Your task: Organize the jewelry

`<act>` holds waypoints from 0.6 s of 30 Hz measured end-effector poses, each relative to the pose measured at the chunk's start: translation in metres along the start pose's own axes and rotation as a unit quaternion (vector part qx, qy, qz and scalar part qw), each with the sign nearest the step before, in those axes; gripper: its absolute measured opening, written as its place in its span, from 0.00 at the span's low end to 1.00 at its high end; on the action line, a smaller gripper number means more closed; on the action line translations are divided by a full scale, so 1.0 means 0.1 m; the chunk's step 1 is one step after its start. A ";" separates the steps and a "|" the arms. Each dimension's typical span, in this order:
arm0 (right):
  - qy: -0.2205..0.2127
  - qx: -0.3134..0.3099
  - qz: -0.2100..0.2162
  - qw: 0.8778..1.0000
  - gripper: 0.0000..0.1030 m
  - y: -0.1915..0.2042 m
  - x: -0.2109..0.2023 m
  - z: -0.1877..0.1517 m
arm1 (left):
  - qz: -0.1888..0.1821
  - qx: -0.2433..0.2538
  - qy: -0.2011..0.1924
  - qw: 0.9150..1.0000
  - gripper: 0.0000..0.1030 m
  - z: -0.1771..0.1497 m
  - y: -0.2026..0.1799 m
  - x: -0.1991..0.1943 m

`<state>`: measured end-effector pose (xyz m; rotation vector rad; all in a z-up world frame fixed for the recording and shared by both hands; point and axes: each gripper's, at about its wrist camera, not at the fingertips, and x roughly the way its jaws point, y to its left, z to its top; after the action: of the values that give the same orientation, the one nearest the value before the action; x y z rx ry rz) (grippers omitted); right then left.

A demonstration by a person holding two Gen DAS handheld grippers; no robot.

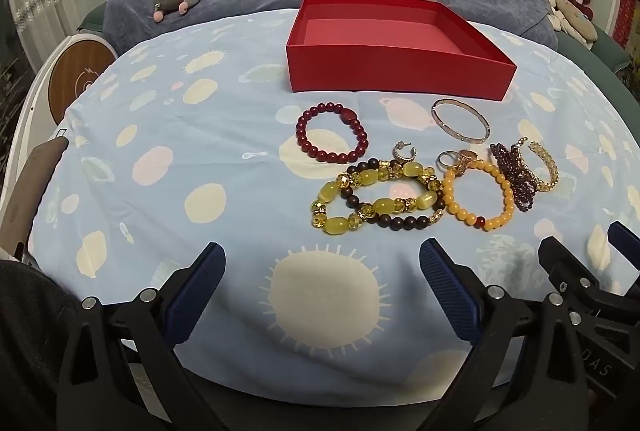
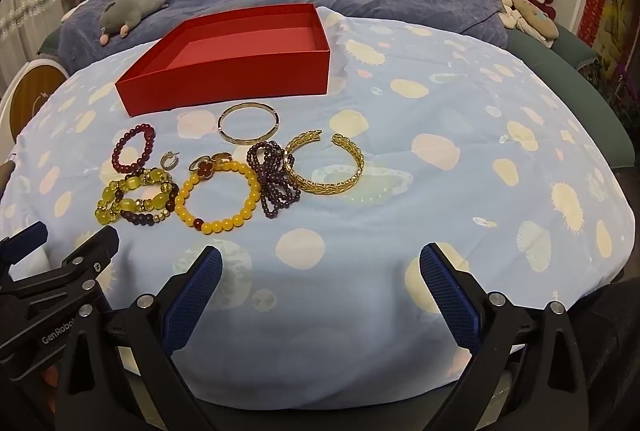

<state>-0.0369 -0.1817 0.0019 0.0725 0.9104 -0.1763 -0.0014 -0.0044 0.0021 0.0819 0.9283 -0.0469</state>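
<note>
- Red box (image 1: 400, 75) sat upper centre of left view, open side up, long axis left-right.
- Jewelry lay just below it on the cloth (image 1: 180, 159): bangle (image 1: 460, 120), red beads (image 1: 332, 133), amber beads (image 1: 478, 195), cuff (image 2: 326, 163).
- Left gripper (image 1: 322, 273) low at bottom, fingers spread, holding nothing.
- Right gripper (image 2: 320, 275) likewise: spread, nothing held.
</note>
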 end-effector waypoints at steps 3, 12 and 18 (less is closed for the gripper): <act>-0.001 0.000 0.000 1.000 0.93 0.00 0.01 0.00 | 0.001 0.000 0.000 1.000 0.90 0.00 0.00 0.01; 0.000 0.000 0.000 1.000 0.93 0.01 0.00 0.00 | 0.003 -0.001 -0.004 1.000 0.90 0.00 0.00 0.00; -0.001 -0.004 0.000 1.000 0.93 0.03 -0.01 0.00 | 0.006 -0.004 -0.009 1.000 0.90 -0.01 0.02 -0.02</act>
<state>-0.0368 -0.1785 0.0022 0.0638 0.9083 -0.1731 -0.0028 -0.0024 0.0034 0.0799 0.9100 -0.0318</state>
